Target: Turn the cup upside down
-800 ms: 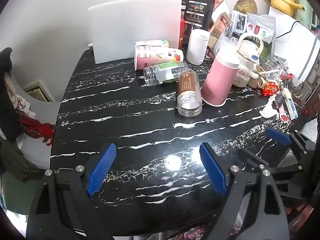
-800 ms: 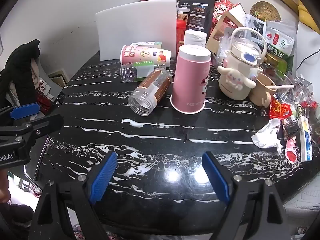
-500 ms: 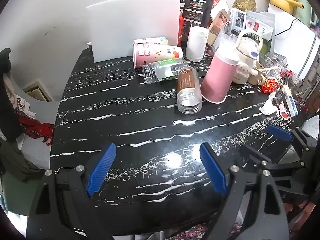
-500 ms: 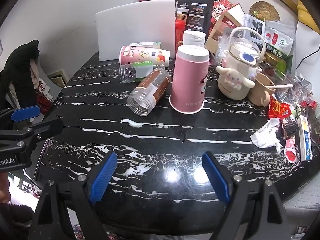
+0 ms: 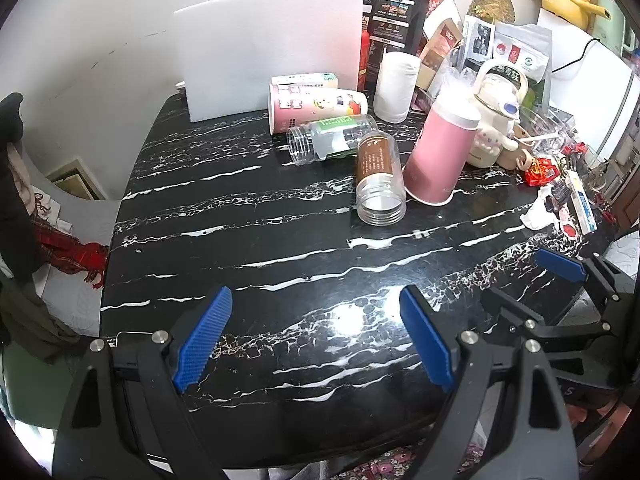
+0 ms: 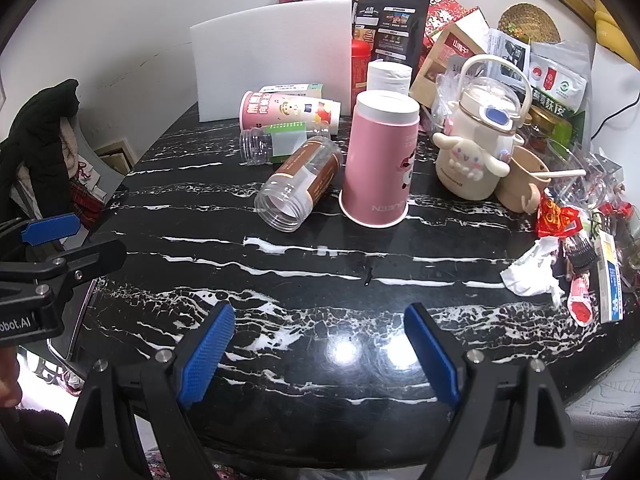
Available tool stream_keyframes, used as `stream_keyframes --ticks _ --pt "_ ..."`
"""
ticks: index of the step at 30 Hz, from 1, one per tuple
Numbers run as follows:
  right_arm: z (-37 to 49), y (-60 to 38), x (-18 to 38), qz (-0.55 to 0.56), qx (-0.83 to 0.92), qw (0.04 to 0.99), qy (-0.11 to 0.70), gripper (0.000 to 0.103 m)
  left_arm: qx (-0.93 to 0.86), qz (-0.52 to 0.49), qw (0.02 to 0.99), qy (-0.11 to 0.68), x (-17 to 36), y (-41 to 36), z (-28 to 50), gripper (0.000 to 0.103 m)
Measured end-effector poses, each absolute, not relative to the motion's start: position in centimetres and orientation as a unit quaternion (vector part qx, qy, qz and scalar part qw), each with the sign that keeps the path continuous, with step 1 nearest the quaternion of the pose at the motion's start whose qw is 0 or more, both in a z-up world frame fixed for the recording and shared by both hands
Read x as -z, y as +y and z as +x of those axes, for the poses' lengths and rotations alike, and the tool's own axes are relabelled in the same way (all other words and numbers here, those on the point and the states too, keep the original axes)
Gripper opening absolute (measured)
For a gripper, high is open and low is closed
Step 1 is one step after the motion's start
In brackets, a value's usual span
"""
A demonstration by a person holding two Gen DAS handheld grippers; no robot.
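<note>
While resting mouth-down, the pink cup [image 6: 378,168] stands upright on the table [image 6: 320,280].

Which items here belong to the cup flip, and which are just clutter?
Job:
pink cup, already mouth-down
left tongs, open
right tongs, open

Lying about:
brown-label jar
green-label jar
cartoon kettle
white board
crumpled tissue

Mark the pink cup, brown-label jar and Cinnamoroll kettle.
pink cup [image 6: 380,164], right wrist view, side wall
brown-label jar [image 6: 300,184], right wrist view, label
Cinnamoroll kettle [image 6: 474,160], right wrist view, character face
</note>
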State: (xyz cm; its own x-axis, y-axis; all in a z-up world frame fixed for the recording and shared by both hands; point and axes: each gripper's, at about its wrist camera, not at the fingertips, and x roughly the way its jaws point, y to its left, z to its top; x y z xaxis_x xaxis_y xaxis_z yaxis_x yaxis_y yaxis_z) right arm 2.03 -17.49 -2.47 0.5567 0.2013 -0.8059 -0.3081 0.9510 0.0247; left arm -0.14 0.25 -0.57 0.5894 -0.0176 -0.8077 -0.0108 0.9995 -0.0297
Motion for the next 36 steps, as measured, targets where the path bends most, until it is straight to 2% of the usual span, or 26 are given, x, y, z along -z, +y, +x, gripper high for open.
stream_keyframes --ticks 36 --pt "2.34 -16.51 2.77 -0.068 -0.151 0.876 0.452 0.087 -0.009 -0.017 0.89 0.456 0.63 0.97 -0.12 0.085"
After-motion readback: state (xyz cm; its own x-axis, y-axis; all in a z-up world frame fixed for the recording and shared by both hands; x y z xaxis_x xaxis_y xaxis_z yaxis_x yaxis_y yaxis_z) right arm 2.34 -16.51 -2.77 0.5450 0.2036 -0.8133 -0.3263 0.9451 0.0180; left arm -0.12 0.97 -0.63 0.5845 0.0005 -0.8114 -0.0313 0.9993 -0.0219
